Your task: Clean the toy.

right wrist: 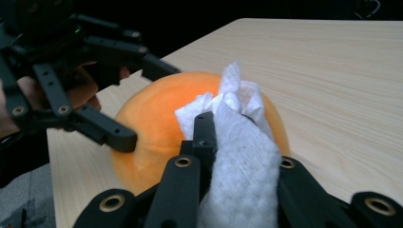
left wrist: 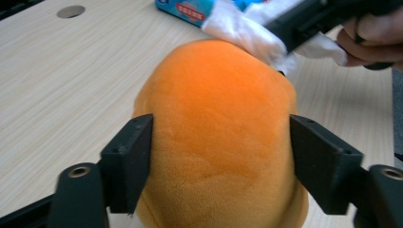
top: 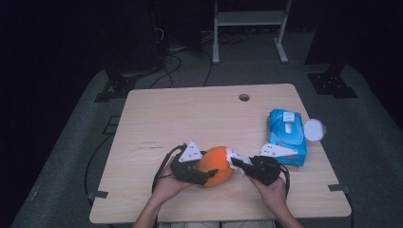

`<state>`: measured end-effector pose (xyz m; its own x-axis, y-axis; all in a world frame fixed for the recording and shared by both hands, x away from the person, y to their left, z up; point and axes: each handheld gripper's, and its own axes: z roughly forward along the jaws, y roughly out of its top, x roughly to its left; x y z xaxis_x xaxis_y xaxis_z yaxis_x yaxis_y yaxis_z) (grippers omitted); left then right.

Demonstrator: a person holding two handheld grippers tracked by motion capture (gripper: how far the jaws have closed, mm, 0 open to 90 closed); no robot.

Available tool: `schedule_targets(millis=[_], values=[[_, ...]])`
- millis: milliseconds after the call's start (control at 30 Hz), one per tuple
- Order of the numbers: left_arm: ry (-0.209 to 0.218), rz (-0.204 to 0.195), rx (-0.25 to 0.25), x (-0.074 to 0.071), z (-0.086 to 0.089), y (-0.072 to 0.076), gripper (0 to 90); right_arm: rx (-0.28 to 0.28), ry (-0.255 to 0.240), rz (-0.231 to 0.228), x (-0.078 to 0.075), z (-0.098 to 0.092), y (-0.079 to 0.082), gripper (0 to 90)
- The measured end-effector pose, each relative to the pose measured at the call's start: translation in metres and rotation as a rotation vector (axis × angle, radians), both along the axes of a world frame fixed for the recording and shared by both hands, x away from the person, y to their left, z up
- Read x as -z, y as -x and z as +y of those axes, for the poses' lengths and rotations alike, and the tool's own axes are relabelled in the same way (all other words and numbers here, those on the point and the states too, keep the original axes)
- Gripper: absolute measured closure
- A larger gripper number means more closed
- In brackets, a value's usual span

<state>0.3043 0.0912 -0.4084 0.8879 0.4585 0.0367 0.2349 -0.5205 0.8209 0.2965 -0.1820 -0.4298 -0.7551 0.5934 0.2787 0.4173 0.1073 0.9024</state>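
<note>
An orange plush ball (top: 216,164) rests on the wooden table (top: 190,114) near its front edge. My left gripper (top: 211,167) comes in from the left, its two jaws pressed against opposite sides of the ball (left wrist: 218,133). My right gripper (top: 236,164) reaches in from the right, shut on a crumpled white wipe (right wrist: 237,156). The wipe (left wrist: 242,28) lies against the top right of the ball (right wrist: 152,128). The wipe hides one right finger in the right gripper view.
A blue pack of wet wipes (top: 286,135) lies at the right of the table, just behind my right hand. A round white lid (top: 314,129) sits beside it at the table's right edge. A cable hole (top: 244,97) is at the back.
</note>
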Motion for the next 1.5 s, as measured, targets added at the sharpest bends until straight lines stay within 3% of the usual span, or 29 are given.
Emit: schedule_targets(millis=[100, 200, 267, 333, 367, 433, 467, 500, 567, 633, 700, 767, 833, 933, 1033, 1133, 1200, 1233, 1367, 1500], values=[[-0.055, -0.032, 0.073, 0.002, -0.005, 0.005, 31.9, 0.005, 0.015, -0.034, -0.006, 0.001, 0.003, 79.5], [-0.072, -0.044, 0.126, 0.004, -0.009, 0.009, 31.1, 0.0, 0.023, -0.054, -0.011, 0.003, 0.004, 79.4], [-0.032, -0.016, 0.124, 0.002, -0.006, 0.007, 26.4, 0.005, 0.022, -0.035, -0.007, 0.0, 0.001, 79.4], [0.035, 0.03, 0.084, -0.001, -0.001, 0.002, 19.1, 0.007, 0.007, 0.001, -0.001, -0.004, -0.001, 79.4], [0.048, 0.051, 0.053, -0.002, 0.0, -0.001, 16.0, 0.006, 0.003, 0.009, 0.001, -0.005, -0.001, 79.4], [0.039, 0.066, 0.028, -0.001, 0.001, -0.003, 10.9, 0.004, 0.009, 0.014, 0.002, -0.006, -0.001, 79.4], [0.048, 0.114, 0.016, 0.002, 0.003, -0.007, 12.0, -0.003, 0.018, 0.009, 0.001, -0.004, 0.003, 79.4], [0.042, 0.127, 0.03, 0.005, 0.002, -0.007, 15.1, -0.01, 0.023, -0.001, 0.0, -0.003, 0.005, 79.4], [0.011, 0.076, 0.071, 0.008, -0.004, -0.001, 24.9, -0.041, 0.036, -0.028, -0.005, 0.004, 0.009, 79.4], [-0.049, 0.015, 0.12, 0.008, -0.014, 0.008, 30.2, -0.062, 0.037, -0.049, -0.01, 0.011, 0.009, 79.4], [-0.087, -0.036, 0.158, 0.007, -0.023, 0.016, 31.1, -0.05, 0.046, -0.055, -0.013, 0.011, 0.005, 79.4], [-0.089, -0.044, 0.165, 0.007, -0.024, 0.018, 30.5, -0.014, 0.06, -0.046, -0.012, 0.003, 0.0, 79.4], [-0.069, -0.02, 0.15, 0.006, -0.02, 0.014, 28.5, 0.018, 0.08, -0.017, -0.005, -0.007, -0.003, 79.3], [-0.058, 0.001, 0.114, 0.004, -0.014, 0.009, 28.9, 0.02, 0.08, 0.025, 0.003, -0.017, -0.004, 79.4], [-0.036, 0.031, 0.066, 0.004, -0.005, 0.002, 29.8, -0.012, 0.065, 0.006, -0.001, -0.012, 0.002, 79.5], [0.003, 0.075, 0.009, 0.006, 0.005, -0.005, 30.1, -0.082, 0.056, -0.026, -0.008, 0.004, 0.012, 79.5], [0.01, 0.087, 0.0, 0.007, 0.007, -0.006, 29.8, -0.117, 0.084, -0.045, -0.01, 0.016, 0.018, 79.4], [0.012, 0.086, -0.007, 0.007, 0.007, -0.006, 29.5, -0.118, 0.102, -0.06, -0.009, 0.02, 0.019, 79.4], [0.031, 0.089, -0.03, 0.006, 0.007, -0.007, 29.8, -0.089, 0.058, -0.034, -0.005, 0.012, 0.01, 79.5], [0.027, 0.085, -0.032, 0.007, 0.007, -0.008, 29.9, -0.075, 0.072, -0.04, -0.006, 0.008, 0.009, 79.4]])
